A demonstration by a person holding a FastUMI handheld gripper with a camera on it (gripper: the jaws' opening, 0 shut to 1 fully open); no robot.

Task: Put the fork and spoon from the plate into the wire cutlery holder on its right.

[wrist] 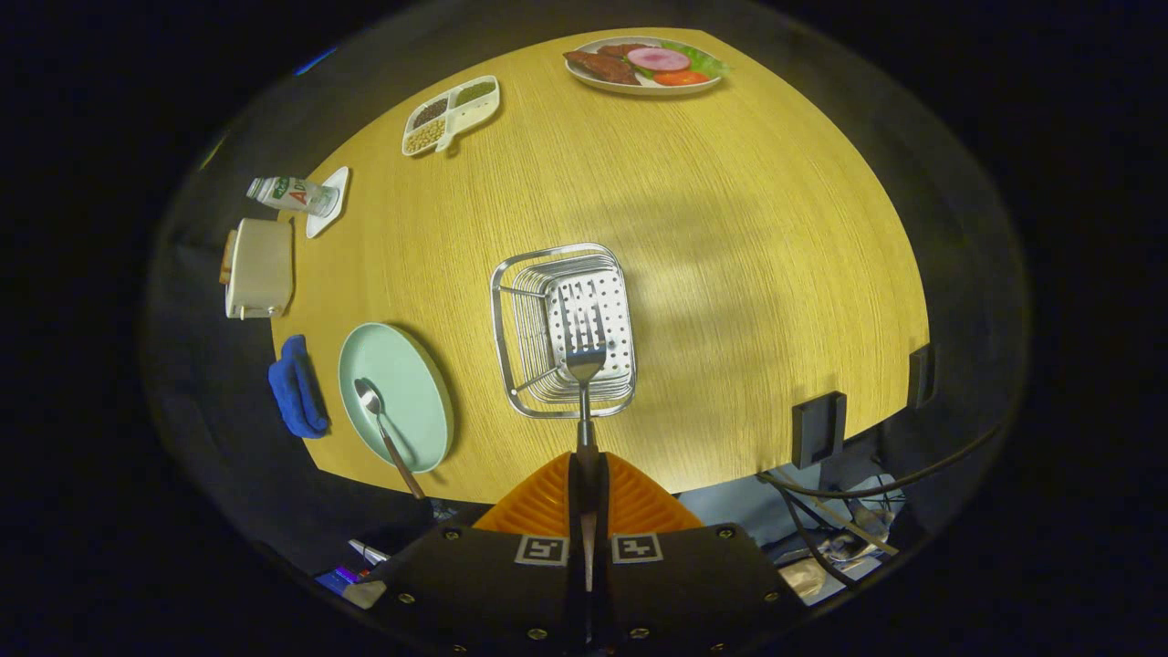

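Yellow wooden table (730, 228) under booth light. Gripper (585, 456) clamped on fork (584, 365), both fingers pressing its handle, tines above wire cutlery holder (520, 328). Left of holder, pale green plate (411, 374) with spoon (381, 424) lying on it, handle overhanging rim. Blue cloth (294, 388) beside plate.

The worktop (730, 228) is showing matt, fine-grained wood; the wire cutlery holder (511, 338), fork (584, 365) and spoon (370, 397) are gleaming as polished metal; the plate (411, 365) is looking smooth and glossy
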